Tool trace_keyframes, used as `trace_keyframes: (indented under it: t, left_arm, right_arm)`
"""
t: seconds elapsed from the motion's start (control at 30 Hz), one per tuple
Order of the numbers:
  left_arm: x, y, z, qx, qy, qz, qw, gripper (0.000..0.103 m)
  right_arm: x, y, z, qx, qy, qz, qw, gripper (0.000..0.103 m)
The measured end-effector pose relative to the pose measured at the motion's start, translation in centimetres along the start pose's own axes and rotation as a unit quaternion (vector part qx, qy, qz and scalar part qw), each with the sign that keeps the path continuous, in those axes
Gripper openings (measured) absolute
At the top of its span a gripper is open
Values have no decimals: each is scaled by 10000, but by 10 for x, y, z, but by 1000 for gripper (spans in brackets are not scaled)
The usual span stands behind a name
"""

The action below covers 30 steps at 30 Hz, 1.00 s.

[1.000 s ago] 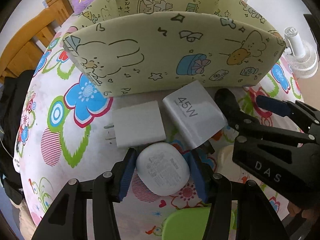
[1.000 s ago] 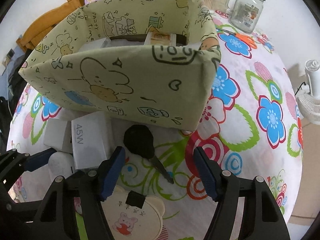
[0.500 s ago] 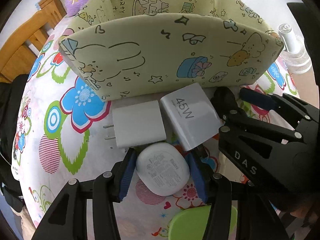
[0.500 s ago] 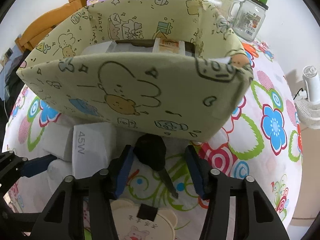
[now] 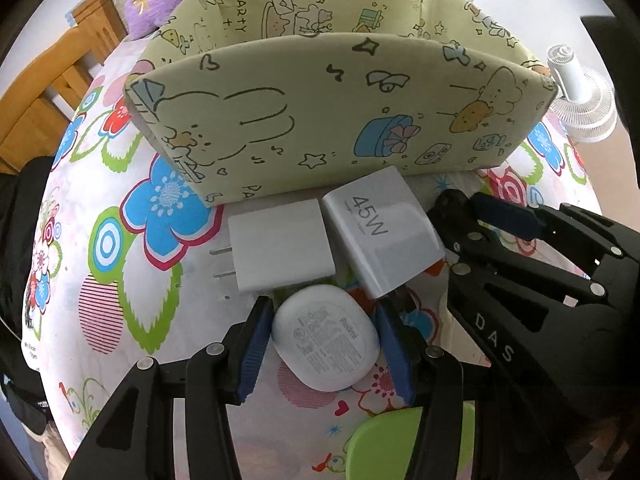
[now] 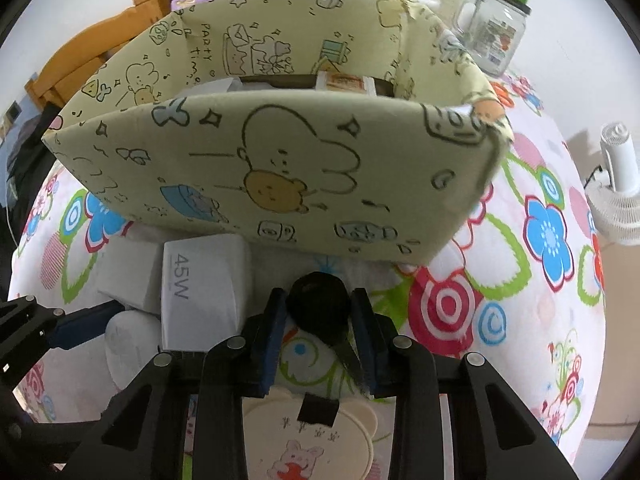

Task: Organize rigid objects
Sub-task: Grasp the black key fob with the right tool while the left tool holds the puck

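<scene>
My left gripper (image 5: 323,314) is shut on a white rounded earbud case (image 5: 326,346) that lies on the flowered tablecloth. Just beyond it lie a white plug charger (image 5: 280,248) and a grey "45W" charger (image 5: 380,236), both against the front wall of a yellow cartoon-print fabric box (image 5: 320,120). In the right wrist view, my right gripper (image 6: 319,298) is shut on the black head of a key (image 6: 318,314); the metal blade points back toward the camera. The key lies right of the 45W charger (image 6: 204,276), before the box (image 6: 260,160).
A cream bear-shaped item (image 6: 316,444) lies under the right gripper, and a green lid-like item (image 5: 400,444) sits near the left one. A glass jar with a green lid (image 6: 496,32) and a small white fan (image 6: 616,184) stand to the right. Boxes are inside the fabric box.
The right gripper's jaws have closed from wide apart onto the key's black head, after shifting toward it. The left gripper keeps its hold on the earbud case.
</scene>
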State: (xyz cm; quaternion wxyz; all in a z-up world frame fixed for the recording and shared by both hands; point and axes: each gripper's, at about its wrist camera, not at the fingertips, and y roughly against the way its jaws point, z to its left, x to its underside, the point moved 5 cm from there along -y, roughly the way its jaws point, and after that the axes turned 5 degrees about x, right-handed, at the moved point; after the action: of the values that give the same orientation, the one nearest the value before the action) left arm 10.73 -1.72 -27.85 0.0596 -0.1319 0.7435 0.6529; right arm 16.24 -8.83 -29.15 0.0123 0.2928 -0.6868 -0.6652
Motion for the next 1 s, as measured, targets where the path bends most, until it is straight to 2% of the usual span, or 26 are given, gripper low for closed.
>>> trace_keyframes:
  t: [0.27,0.53,0.73,1.0]
  left_arm:
    - [11,16,-3,46,-152,-86,9998,54]
    - [18,44,-4,44,-264,-221,9994,54]
    - [23,67,-20,29,-391,-343,9986,54]
    - [24,84,-25,35,-511,-459,9976,54]
  right_arm:
    - [7,14,-10,102,-197,-36,9997,35]
    - [16,42,-18,141,-358,-138,9992,35]
    - [17,61,-19,117,-480,-237,9985,35]
    - [20,91,-25,181,-597,-305,9976,35]
